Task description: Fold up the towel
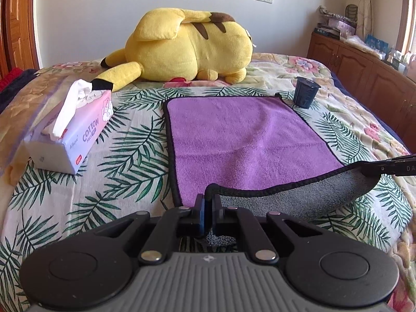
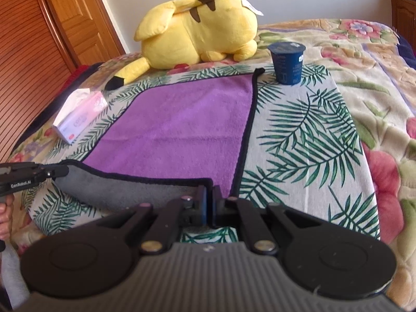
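A purple towel [image 1: 234, 135] with a black hem and grey underside lies flat on a palm-leaf cloth on the bed; it also shows in the right wrist view [image 2: 182, 122]. Its near edge is lifted, grey side [image 1: 299, 197] showing. My left gripper [image 1: 208, 202] is shut on the near left corner. My right gripper [image 2: 209, 195] is shut on the near right corner. Each gripper shows at the edge of the other's view: the right one [image 1: 390, 167], the left one [image 2: 39, 173].
A tissue pack [image 1: 70, 135] lies left of the towel. A dark blue cup [image 1: 305, 92] stands at the towel's far right corner, also in the right wrist view [image 2: 286, 62]. A yellow plush toy [image 1: 187, 46] lies behind. Wooden cabinets [image 1: 364, 72] stand right of the bed.
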Motion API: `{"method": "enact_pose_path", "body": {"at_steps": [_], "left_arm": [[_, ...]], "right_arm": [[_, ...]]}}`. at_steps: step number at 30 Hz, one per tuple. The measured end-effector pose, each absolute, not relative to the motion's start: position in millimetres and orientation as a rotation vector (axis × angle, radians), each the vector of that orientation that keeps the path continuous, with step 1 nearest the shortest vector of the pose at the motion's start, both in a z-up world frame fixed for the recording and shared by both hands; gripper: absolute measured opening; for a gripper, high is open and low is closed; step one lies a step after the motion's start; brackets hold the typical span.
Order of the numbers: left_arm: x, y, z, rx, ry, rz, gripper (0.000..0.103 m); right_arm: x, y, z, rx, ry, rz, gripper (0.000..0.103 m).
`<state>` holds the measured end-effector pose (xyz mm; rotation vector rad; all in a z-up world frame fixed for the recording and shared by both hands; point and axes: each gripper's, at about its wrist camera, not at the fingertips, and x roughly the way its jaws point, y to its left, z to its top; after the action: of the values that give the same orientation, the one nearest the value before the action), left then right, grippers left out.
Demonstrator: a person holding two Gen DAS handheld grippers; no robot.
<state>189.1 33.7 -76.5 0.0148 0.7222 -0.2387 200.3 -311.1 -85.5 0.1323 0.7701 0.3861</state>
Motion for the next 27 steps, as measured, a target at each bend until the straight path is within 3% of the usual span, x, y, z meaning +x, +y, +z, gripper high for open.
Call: {"method": "enact_pose_path", "body": {"at_steps": [27], "left_arm": [[207, 31, -45, -0.001, 0.664, -0.254, 0.000]], "right_arm": [[212, -304, -58, 0.073, 0.644, 0.403, 0.005]]}}
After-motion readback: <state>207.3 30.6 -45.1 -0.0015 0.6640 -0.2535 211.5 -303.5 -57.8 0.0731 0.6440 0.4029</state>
